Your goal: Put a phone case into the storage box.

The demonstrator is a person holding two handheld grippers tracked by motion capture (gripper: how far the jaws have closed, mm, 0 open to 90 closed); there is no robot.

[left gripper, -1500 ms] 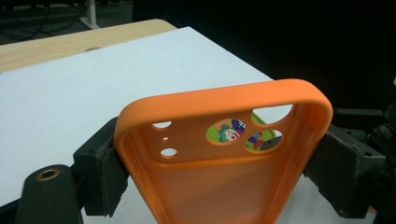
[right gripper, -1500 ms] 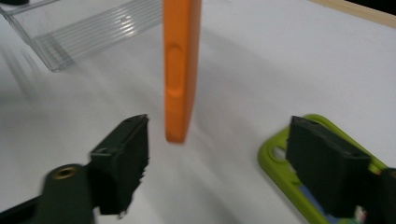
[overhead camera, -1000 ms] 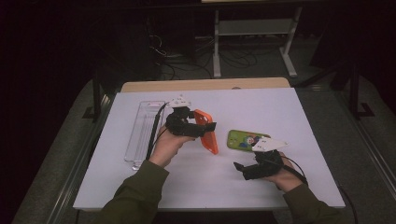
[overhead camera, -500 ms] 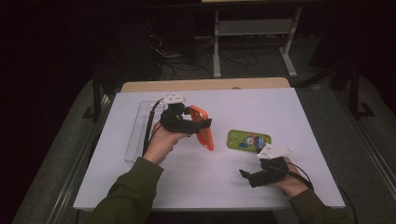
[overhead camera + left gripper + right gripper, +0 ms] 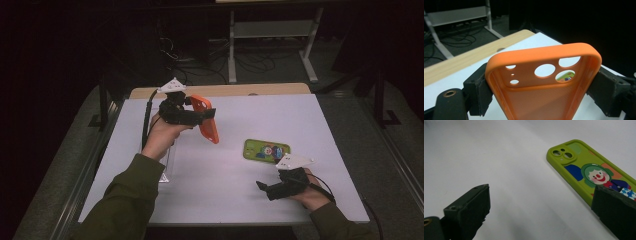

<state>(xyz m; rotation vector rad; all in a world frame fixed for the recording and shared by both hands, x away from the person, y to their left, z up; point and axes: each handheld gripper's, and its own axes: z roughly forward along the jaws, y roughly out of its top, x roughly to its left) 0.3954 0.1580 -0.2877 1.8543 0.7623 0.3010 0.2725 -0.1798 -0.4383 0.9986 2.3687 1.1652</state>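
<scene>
Orange phone case (image 5: 206, 120) hangs up in the air over the far left part of the white table (image 5: 320, 125), with nothing inside it. The left gripper (image 5: 192, 114) pinches it across its two long sides, near the end with the camera holes. In the left gripper view the black jaws press on both sides of the orange phone case (image 5: 541, 82), and you can look right through the holes to the table below.

It looks light and bendy, like soft rubber, so it will likely squash a bit if squeezed hard. The long sides are a good place to hold it, as the rim is thicker there. It does not look easy to break.

Nearer the right edge of the table lies a green phone case (image 5: 267, 150) with a clown picture (image 5: 599, 176) on its back. It lies flat, picture side up. The right gripper (image 5: 272, 188) is low by the near edge, just in front of the green case and not touching it. Its jaws are spread wide with nothing between them.

A clear plastic box (image 5: 167, 165) sits by the left edge, partly under the person's left arm.
</scene>
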